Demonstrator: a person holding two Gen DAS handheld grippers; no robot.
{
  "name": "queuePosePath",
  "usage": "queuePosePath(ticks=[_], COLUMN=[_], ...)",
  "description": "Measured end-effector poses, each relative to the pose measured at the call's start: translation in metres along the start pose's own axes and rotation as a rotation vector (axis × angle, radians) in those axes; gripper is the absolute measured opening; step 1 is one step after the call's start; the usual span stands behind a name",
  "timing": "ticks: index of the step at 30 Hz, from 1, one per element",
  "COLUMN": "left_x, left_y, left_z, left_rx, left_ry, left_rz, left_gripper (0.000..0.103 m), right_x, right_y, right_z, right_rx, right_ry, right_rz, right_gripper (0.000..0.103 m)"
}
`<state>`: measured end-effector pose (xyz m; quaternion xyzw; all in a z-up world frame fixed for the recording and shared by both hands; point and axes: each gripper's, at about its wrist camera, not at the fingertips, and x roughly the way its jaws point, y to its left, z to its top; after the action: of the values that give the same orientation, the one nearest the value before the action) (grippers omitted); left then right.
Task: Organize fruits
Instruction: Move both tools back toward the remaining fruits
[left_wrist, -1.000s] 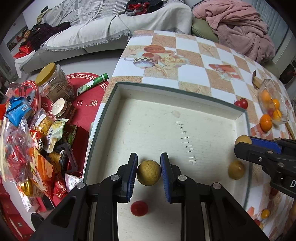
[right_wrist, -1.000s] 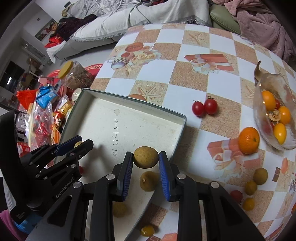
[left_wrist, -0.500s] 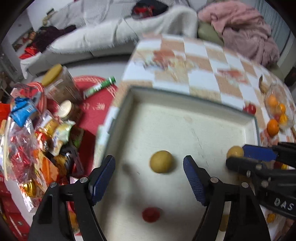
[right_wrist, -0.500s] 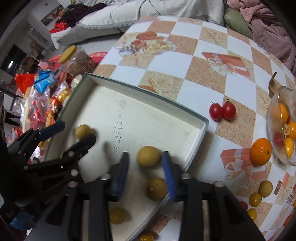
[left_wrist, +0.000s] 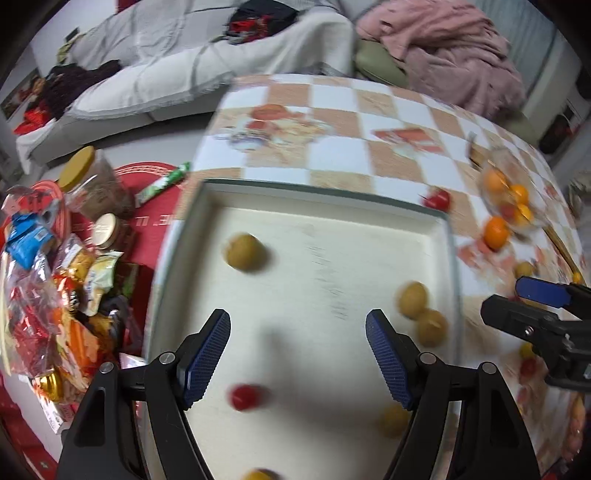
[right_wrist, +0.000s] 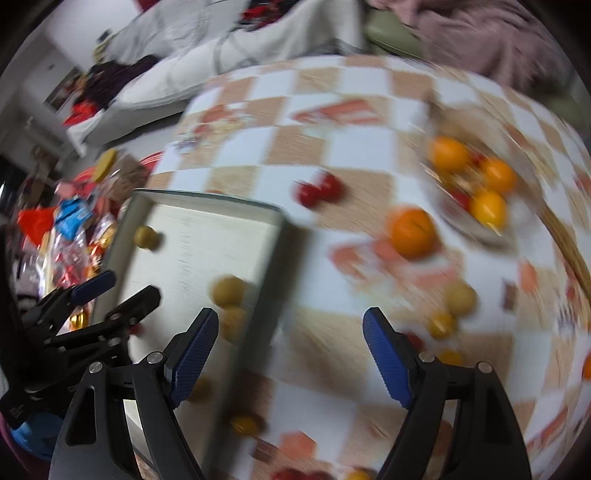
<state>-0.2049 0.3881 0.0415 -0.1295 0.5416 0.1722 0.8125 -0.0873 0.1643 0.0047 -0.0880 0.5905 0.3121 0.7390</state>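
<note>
A shallow white tray (left_wrist: 314, 192) lies on the checkered table. In it are several yellow-brown round fruits: one at far left (left_wrist: 243, 253), two touching at the right wall (left_wrist: 413, 300), plus a red cherry tomato (left_wrist: 245, 397). My left gripper (left_wrist: 298, 358) is open and empty above the tray's near half. My right gripper (right_wrist: 290, 354) is open and empty above the table just right of the tray (right_wrist: 207, 201). An orange (right_wrist: 412, 232), two cherry tomatoes (right_wrist: 319, 190) and small yellow fruits (right_wrist: 460, 297) lie on the table. Both views are motion-blurred.
A clear bowl (right_wrist: 476, 229) of oranges stands at the table's right. Snack bags (left_wrist: 40, 295) and jars (left_wrist: 92, 184) crowd the red stool left of the table. A sofa with blankets (left_wrist: 192, 66) is behind.
Both grippers opened and let go of their yellow-brown fruits, which now lie in the tray. The left gripper pulled back; the right gripper swung right, off the tray.
</note>
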Motion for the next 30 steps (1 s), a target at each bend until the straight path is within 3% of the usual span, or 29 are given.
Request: queuePosePath(ticks=[10, 16, 24, 30], left_x=[-0.015, -0.005, 0.017, 0.029], left_y=[-0.106, -0.148, -0.180, -0.190], left_z=[-0.011, -0.013, -0.012, -0.011], left_rx=[0.216, 0.260, 0.292, 0.295], left_ry=[-0.001, 0.030, 0.052, 0.054], left_rz=[-0.102, -0.139, -0.134, -0.116], left_gripper=[0.077, 0.077, 0.077, 0.077], right_x=[-0.029, -0.037, -0.048, -0.069], right_y=[-0.095, -0.136, -0.167, -0.211], right_z=[-0.055, -0.073, -0.085, -0.074], right_rx=[0.204, 0.288, 0.300, 0.335], right_ry=[0.019, 0.022, 0.007, -0.050], right_rz=[-0.099, -0.120, -0.125, -0.202], right_gripper=[0.083, 0.083, 0.083, 0.083])
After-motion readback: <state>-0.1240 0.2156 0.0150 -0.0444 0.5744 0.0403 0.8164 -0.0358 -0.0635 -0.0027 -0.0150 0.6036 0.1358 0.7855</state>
